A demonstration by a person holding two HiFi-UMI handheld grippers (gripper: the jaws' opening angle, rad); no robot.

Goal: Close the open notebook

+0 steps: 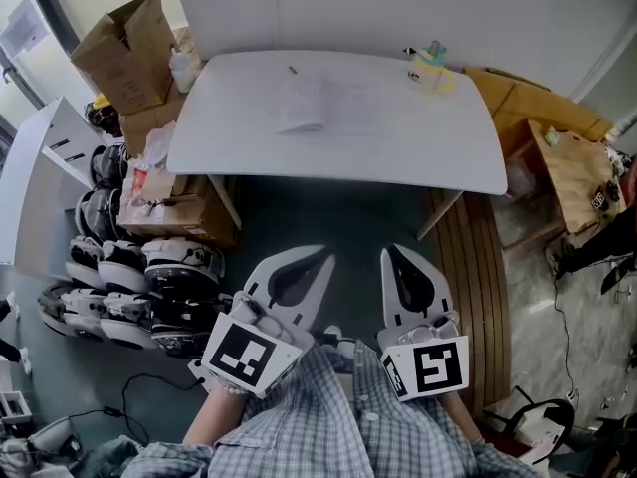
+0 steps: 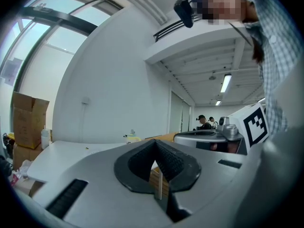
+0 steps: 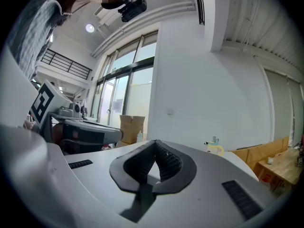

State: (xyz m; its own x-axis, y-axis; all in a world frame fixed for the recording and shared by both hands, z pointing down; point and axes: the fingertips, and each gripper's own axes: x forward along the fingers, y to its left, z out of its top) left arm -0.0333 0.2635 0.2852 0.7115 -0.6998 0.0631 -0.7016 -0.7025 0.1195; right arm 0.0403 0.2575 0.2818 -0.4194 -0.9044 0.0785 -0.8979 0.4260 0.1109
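We see a white table (image 1: 249,137) filling the upper middle of the head view, with the grey floor (image 1: 328,217) below it. Cardboard boxes (image 1: 124,43) are stacked at the upper left, off the table's left end. A slatted wooden platform (image 1: 478,267) runs down the right side. A heap of black-and-white helmets (image 1: 149,282) sits at the middle left.

At the lower centre we hold both grippers level, side by side and pointing up the frame toward the table. They are well short of its near edge. The left gripper (image 1: 320,255) has its jaws pressed together with nothing between them (its own view shows the dark pads meeting at the tip). The right gripper (image 1: 390,251) is likewise closed and empty.

The open notebook (image 1: 320,106) lies flat near the middle of the table. Its pale pages are hard to tell from the tabletop, and it is well apart from both grippers. A small yellowish bottle (image 1: 428,70) stands at the table's upper right corner.
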